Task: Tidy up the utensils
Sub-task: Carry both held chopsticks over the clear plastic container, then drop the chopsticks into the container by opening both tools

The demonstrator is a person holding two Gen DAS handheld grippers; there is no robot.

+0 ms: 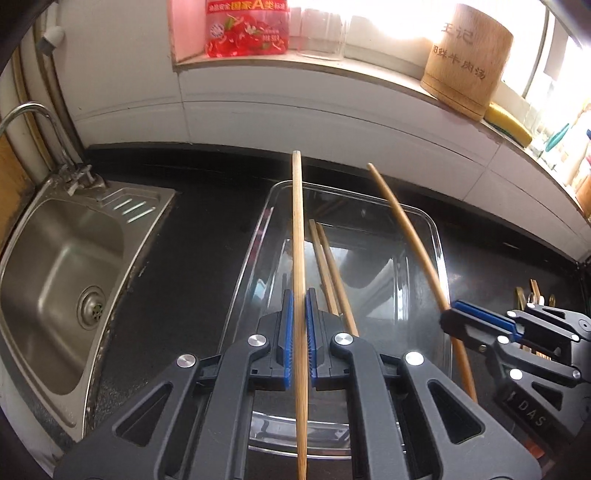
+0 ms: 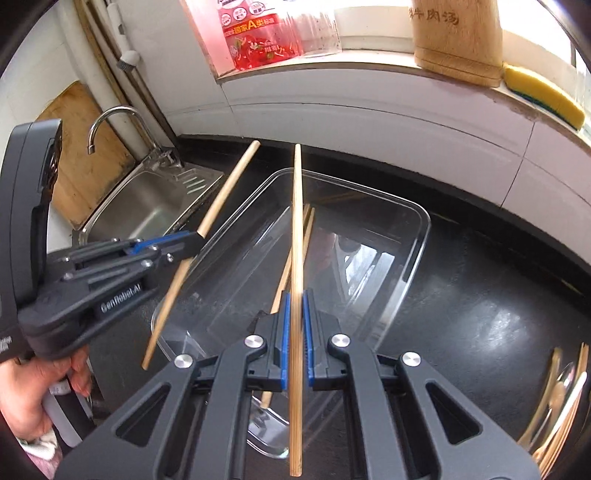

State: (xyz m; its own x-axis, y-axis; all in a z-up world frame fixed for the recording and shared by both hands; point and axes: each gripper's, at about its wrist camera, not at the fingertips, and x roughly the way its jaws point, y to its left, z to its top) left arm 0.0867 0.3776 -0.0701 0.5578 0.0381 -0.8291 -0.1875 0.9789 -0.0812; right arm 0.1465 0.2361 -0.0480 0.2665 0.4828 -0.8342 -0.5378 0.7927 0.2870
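In the left wrist view my left gripper (image 1: 299, 295) is shut on a bamboo chopstick (image 1: 298, 221) that sticks out over a clear tray (image 1: 437, 236). Two more chopsticks (image 1: 330, 258) lie inside the tray. To the right, my right gripper (image 1: 448, 314) is shut on a second chopstick (image 1: 408, 221), held slanted above the tray's right side. The right wrist view shows that right gripper (image 2: 297, 295) clamped on its chopstick (image 2: 296, 221) over the tray (image 2: 424, 229). At the left of that view is the left gripper (image 2: 195, 236) with its chopstick (image 2: 231, 184).
A steel sink (image 1: 66, 251) with a faucet (image 1: 37, 110) lies left of the tray on the black counter. A pile of spoons and chopsticks (image 2: 561, 398) sits at the right. The windowsill holds a wooden holder (image 1: 465, 59), a red bottle (image 1: 247, 29) and a yellow sponge (image 2: 543, 96). A hand (image 2: 29, 387) grips the left tool.
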